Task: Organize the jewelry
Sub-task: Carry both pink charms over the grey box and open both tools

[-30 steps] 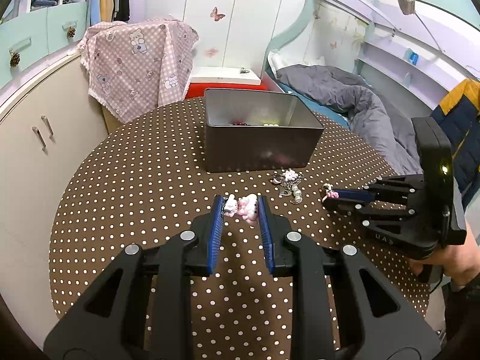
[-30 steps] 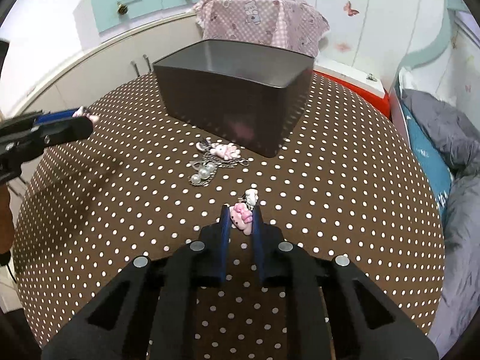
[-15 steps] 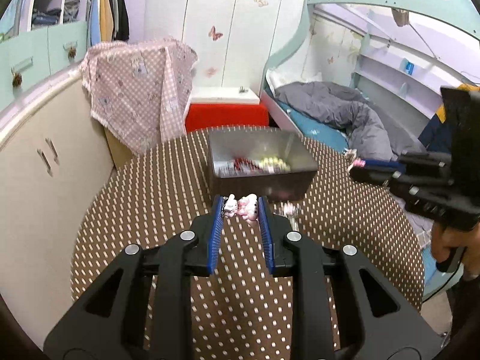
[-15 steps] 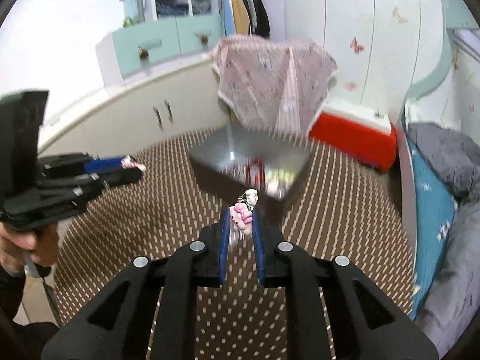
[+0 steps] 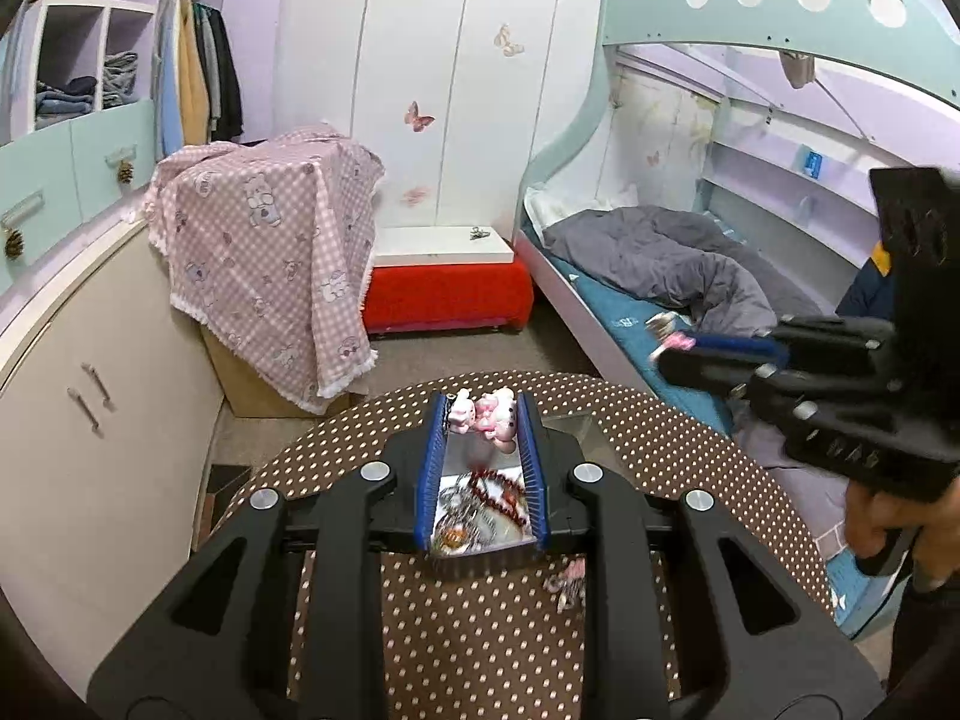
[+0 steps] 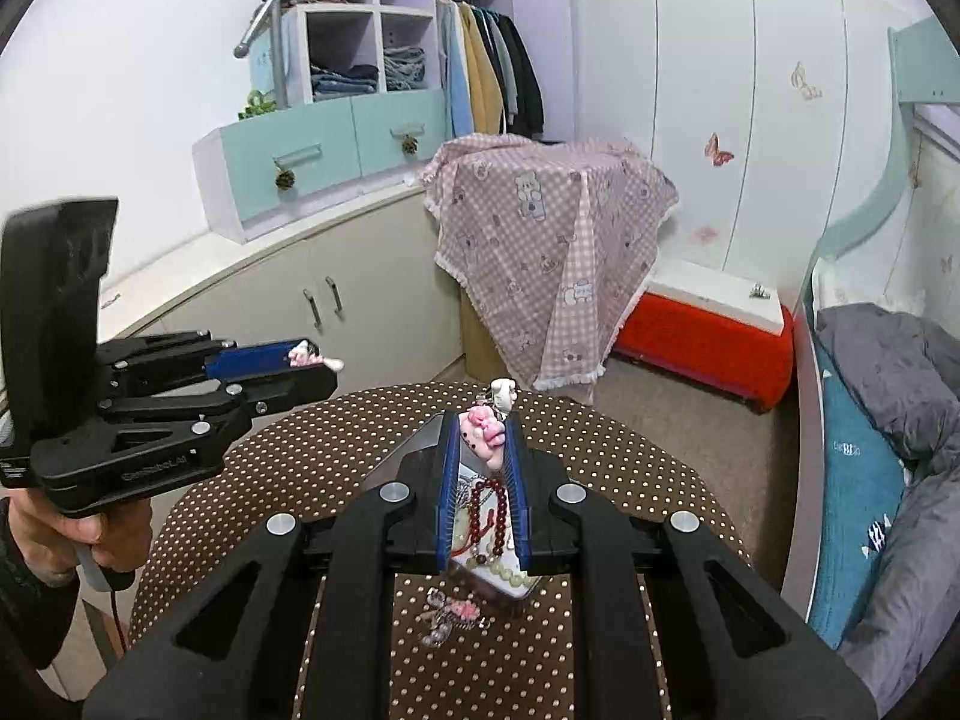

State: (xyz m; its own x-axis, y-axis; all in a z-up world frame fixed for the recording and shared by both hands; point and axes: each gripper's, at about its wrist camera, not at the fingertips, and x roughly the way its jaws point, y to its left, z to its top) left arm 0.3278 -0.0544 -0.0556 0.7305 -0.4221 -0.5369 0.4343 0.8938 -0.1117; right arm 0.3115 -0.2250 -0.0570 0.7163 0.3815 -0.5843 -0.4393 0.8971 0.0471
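Note:
My left gripper (image 5: 483, 414) is shut on a pink and white cat charm (image 5: 487, 413) and holds it high above the grey metal box (image 5: 480, 561). The box holds a red bead string (image 5: 498, 489) and other jewelry. My right gripper (image 6: 483, 426) is shut on a second pink cat charm (image 6: 483, 433) with a white piece on top, also high above the box (image 6: 510, 588). Red beads (image 6: 483, 507) and pale beads show inside. Another charm with a chain (image 6: 453, 612) lies on the dotted table in front of the box; it also shows in the left wrist view (image 5: 564, 582).
The round table has a brown cloth with white dots (image 5: 480, 630). Low white cabinets (image 5: 90, 420) stand to the left. A stand draped in pink checked cloth (image 5: 270, 264), a red box (image 5: 447, 294) and a bunk bed (image 5: 660, 276) lie beyond.
Both grippers have risen high above the table with their charms and now hang over the box. The view has tilted from the tabletop up to the room.

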